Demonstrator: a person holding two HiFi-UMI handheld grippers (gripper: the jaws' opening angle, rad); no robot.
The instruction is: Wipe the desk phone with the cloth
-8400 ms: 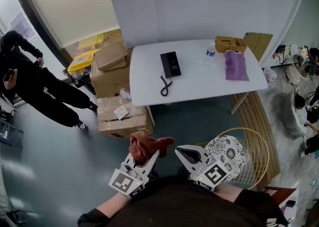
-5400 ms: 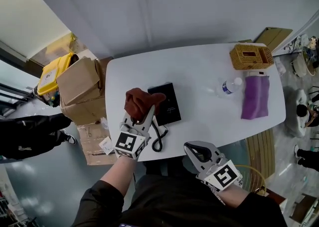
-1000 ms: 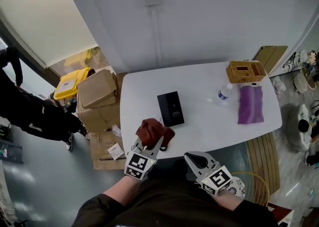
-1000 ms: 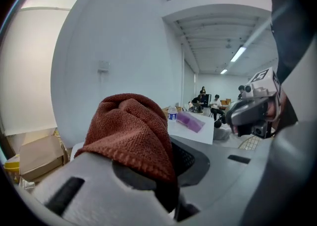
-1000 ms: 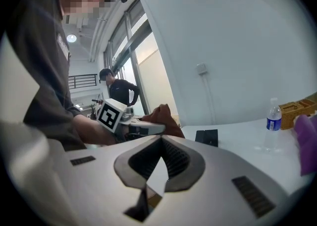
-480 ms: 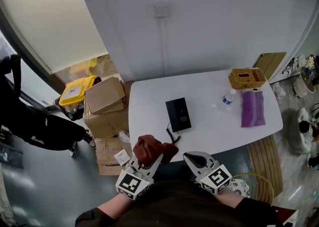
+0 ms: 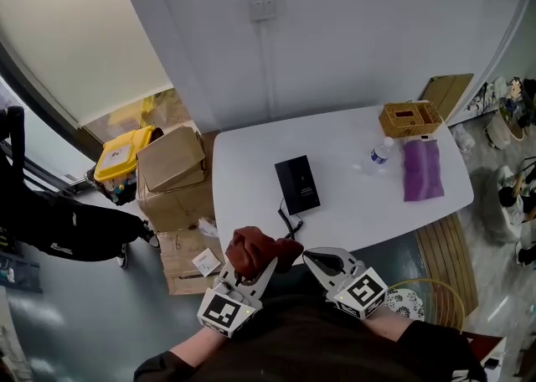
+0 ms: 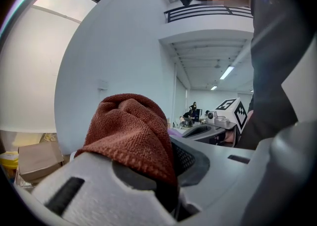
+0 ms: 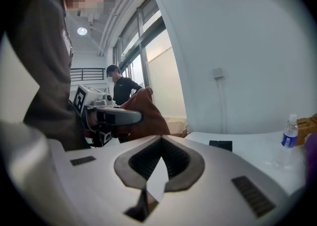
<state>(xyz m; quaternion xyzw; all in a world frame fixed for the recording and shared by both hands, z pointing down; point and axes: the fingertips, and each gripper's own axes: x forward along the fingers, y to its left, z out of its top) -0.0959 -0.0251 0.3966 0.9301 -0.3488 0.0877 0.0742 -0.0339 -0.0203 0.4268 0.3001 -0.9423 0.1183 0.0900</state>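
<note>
The black desk phone (image 7: 298,185) lies flat near the middle of the white table (image 7: 251,162), its coiled cord (image 7: 290,223) trailing toward the near edge. My left gripper (image 7: 256,261) is shut on a bunched rust-brown cloth (image 7: 255,248), held off the table just short of its near edge. In the left gripper view the cloth (image 8: 131,131) bulges over the jaws. My right gripper (image 7: 323,260) is beside it, shut with nothing in it. The right gripper view shows the phone (image 9: 220,145) far off and the cloth (image 9: 146,113) at left.
At the table's right end stand a water bottle (image 7: 380,152), a wicker basket (image 7: 409,118) and a folded purple cloth (image 7: 421,169). Cardboard boxes (image 7: 172,162) and a yellow bin (image 7: 121,152) crowd the floor left of the table. A person in black (image 7: 50,221) stands farther left.
Several seconds ago the left gripper held the cloth beside the phone on the table; it is now drawn back near my body. Over the last second both grippers barely moved.
</note>
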